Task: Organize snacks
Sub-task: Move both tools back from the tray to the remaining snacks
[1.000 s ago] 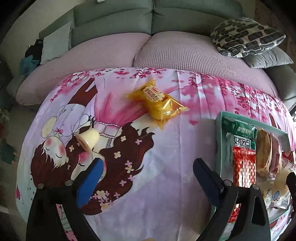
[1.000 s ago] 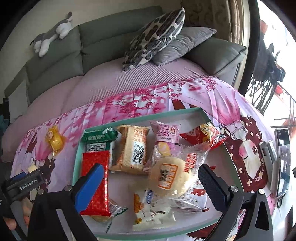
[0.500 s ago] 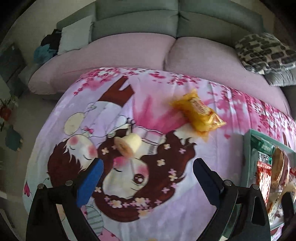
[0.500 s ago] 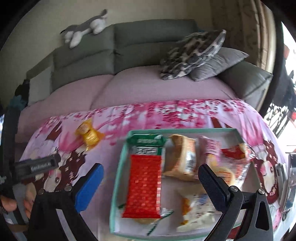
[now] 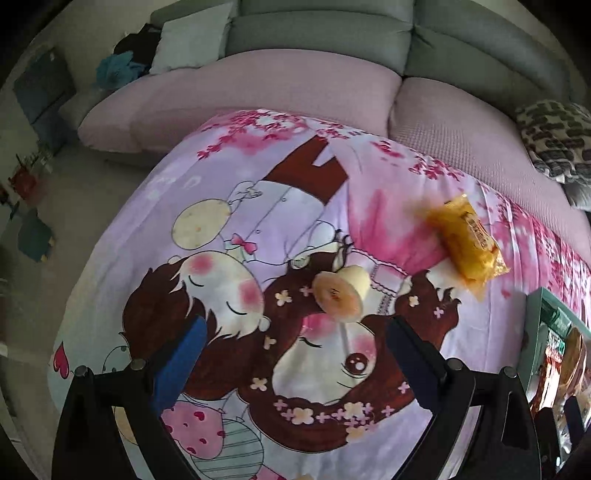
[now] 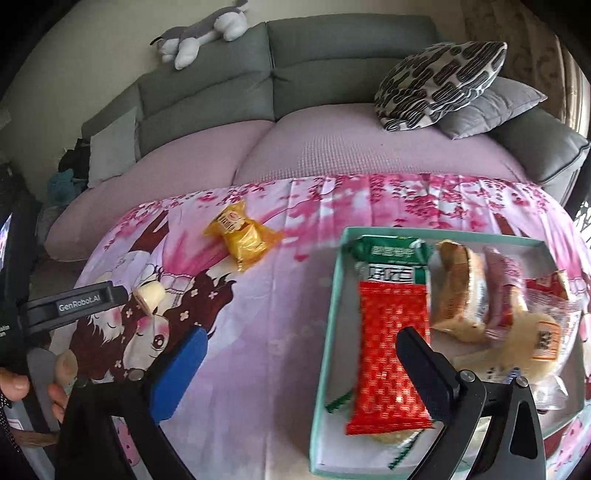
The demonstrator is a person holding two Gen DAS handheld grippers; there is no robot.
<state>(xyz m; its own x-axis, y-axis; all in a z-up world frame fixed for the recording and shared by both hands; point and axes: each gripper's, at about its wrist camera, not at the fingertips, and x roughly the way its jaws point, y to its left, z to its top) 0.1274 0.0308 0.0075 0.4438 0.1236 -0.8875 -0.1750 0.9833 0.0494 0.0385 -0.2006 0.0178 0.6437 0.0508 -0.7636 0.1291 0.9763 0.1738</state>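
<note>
Tablecloth (image 5: 258,206): lilac and pink, printed with cartoon children, brown hair, pink blossoms.
Yellow snack packet (image 5: 467,240): translucent yellow with a darker label, on the tablecloth's pink part.
Small cup snack (image 5: 341,293): cream sides, tan-orange lid, on the tablecloth's brown hair print.
Tray (image 6: 332,314): mint-green rim, pale inside.
Red packet (image 6: 388,354): red with a fine gold grid, inside the tray.
Green packet (image 6: 391,254): green and white, inside the tray beyond the red one.
Sofa (image 6: 332,81): grey-green back, mauve seat cover.
Patterned cushion (image 6: 439,81): cream with black blocks, on the sofa.
Plush toy (image 6: 203,33): grey and white, atop the sofa back.
Left gripper (image 5: 295,350): black frame, blue pad on one finger.
Right gripper (image 6: 303,358): black frame, blue pad on one finger.
</note>
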